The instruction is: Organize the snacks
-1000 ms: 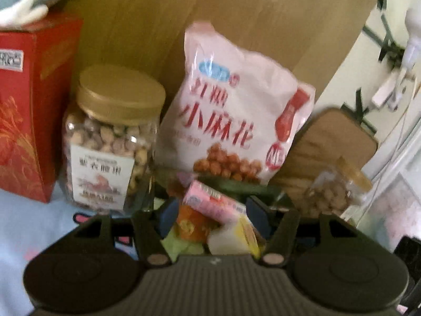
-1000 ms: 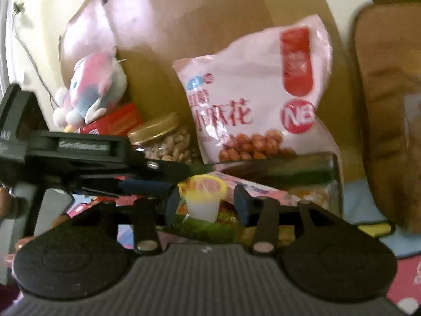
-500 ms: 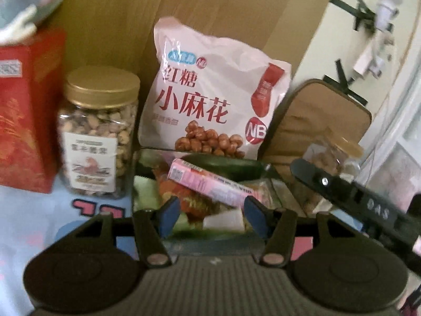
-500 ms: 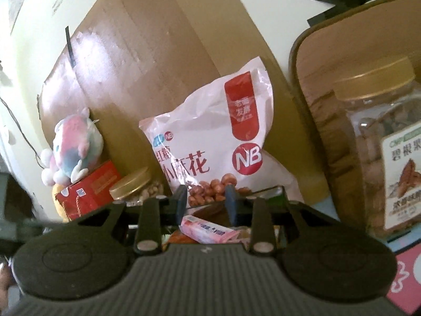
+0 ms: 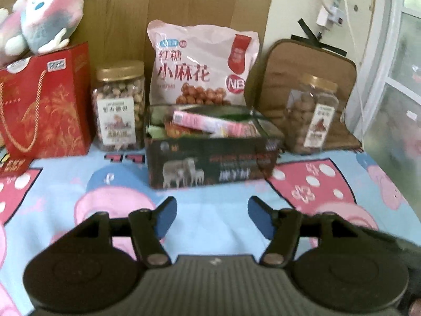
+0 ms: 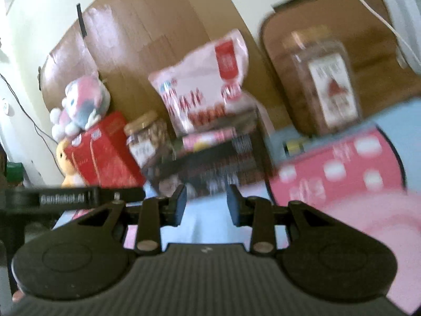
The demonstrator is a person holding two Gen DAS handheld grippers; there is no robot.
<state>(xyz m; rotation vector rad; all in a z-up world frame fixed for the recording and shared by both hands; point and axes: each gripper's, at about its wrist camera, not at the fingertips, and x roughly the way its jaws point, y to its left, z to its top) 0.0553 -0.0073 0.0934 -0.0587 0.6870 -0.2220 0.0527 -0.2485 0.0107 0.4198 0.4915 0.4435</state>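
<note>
1. Your left gripper [image 5: 211, 217] hangs with its jaws spread wide and nothing between them, low over the patterned cloth [image 5: 210, 205] on the near side of the dark box [image 5: 210, 163].
2. Your right gripper [image 6: 206, 206] is also parted and empty, though less widely; its view is smeared by motion, so read it loosely.
3. The small snacks sit gathered in the open-topped dark box, with a long pink packet [image 5: 210, 123] lying across the top. That looks like the collecting point, and the loose items appear to be in already.
4. The bigger goods stand in a row along the far cardboard [image 5: 184, 5]: red gift bag [image 5: 47, 105] far left with a plush toy [image 5: 39, 13] on it, gold-lidded nut jar [image 5: 119, 108], the pink snack bag [image 5: 202, 65] leaning upright behind the box, and a second jar [image 5: 313, 115] on the right before a brown cushion [image 5: 302, 60].
5. For room, the near cloth is open across its width. The left jar stands just beside the box and the bag crowds its far wall, so come in from the near side or from above.
</note>
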